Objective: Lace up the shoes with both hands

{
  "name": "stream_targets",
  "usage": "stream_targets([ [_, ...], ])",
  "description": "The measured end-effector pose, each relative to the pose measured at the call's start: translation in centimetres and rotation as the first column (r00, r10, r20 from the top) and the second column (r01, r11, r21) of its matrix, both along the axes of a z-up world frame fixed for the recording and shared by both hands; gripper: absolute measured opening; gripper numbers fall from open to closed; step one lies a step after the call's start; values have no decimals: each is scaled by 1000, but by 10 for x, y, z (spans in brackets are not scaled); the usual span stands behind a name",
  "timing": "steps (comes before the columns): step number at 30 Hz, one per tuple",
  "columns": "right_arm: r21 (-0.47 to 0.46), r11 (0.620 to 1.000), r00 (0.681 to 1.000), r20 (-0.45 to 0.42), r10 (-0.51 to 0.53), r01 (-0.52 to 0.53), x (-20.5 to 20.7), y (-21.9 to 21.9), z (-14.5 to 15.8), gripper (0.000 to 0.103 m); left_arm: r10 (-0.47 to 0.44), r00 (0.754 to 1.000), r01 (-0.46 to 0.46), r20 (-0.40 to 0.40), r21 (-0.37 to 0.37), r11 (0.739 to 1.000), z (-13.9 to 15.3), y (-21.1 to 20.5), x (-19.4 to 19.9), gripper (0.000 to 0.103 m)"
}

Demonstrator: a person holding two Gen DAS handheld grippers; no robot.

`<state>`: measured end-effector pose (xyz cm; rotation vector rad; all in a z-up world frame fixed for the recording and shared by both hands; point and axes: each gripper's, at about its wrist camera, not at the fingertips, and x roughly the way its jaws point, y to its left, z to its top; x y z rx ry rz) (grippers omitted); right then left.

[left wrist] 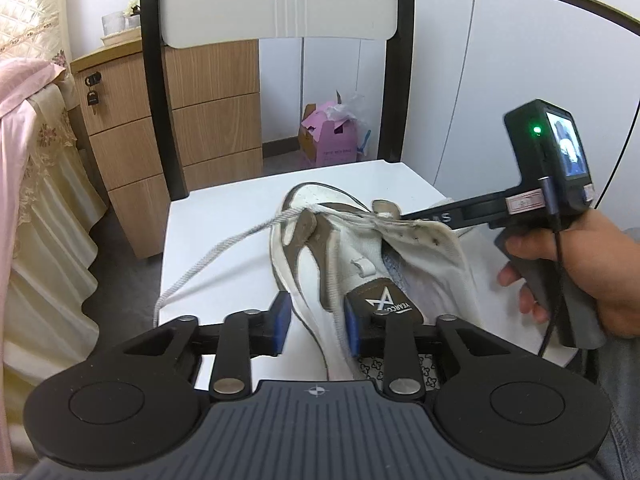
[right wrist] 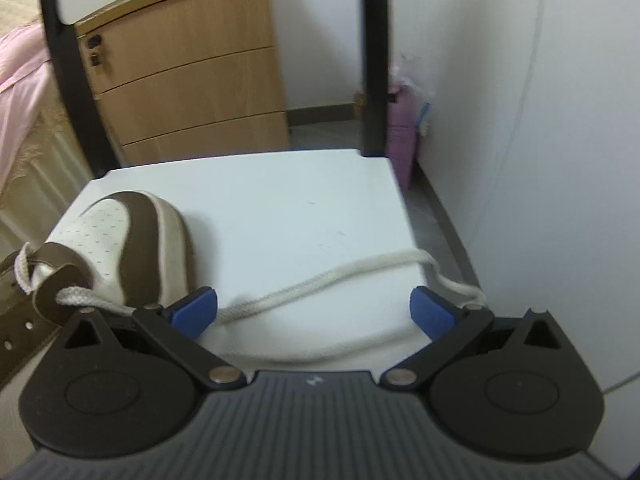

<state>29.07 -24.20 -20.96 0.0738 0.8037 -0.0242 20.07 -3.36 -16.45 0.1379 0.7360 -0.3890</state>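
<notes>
Left wrist view, left tongs [left wrist: 316,322] clamped on shoe [left wrist: 360,248] collar, right tongs [right wrist: 314,312] apart over lace [right wrist: 320,280] (chair seat [right wrist: 280,200] beneath).

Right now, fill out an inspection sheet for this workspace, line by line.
Surface: white chair seat, bare apart from the job's things.
Job's things: brown and white shoe lies on the seat; its white lace trails across the seat and over its edge.
Clutter: nothing seen on the seat.
Grippers: left gripper clamps the shoe's side; right gripper wide open, low over the lace, not gripping it.
Cables: black cable hangs from the right gripper's handle.
Surroundings: wooden drawer unit, pink box on the floor, white wall, draped bedding.
</notes>
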Motion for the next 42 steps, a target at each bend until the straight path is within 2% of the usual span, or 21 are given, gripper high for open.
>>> stream_targets([
  [2, 10, 1000, 1000, 12, 3, -3, 2, 3, -1, 103, 38, 999, -39, 26, 39, 998, 1, -3, -3, 10],
  [9, 29, 998, 996, 66, 58, -60, 9, 29, -5, 103, 117, 993, -118, 14, 53, 992, 3, 14, -1, 10],
  [16, 52, 995, 989, 130, 74, -82, 5, 27, -9, 103, 104, 994, -105, 20, 71, 992, 4, 11, -2, 10],
  [20, 54, 995, 989, 130, 74, -82, 2, 29, -8, 103, 107, 994, -108, 18, 68, 992, 5, 11, -3, 10],
  [22, 52, 996, 989, 128, 72, -79, -5, 16, 0, 103, 111, 994, -111, 16, 54, 992, 4, 13, -3, 10],
  [42, 54, 995, 989, 131, 74, -82, 3, 25, -8, 103, 94, 995, -95, 12, 50, 994, 4, 15, 0, 10],
])
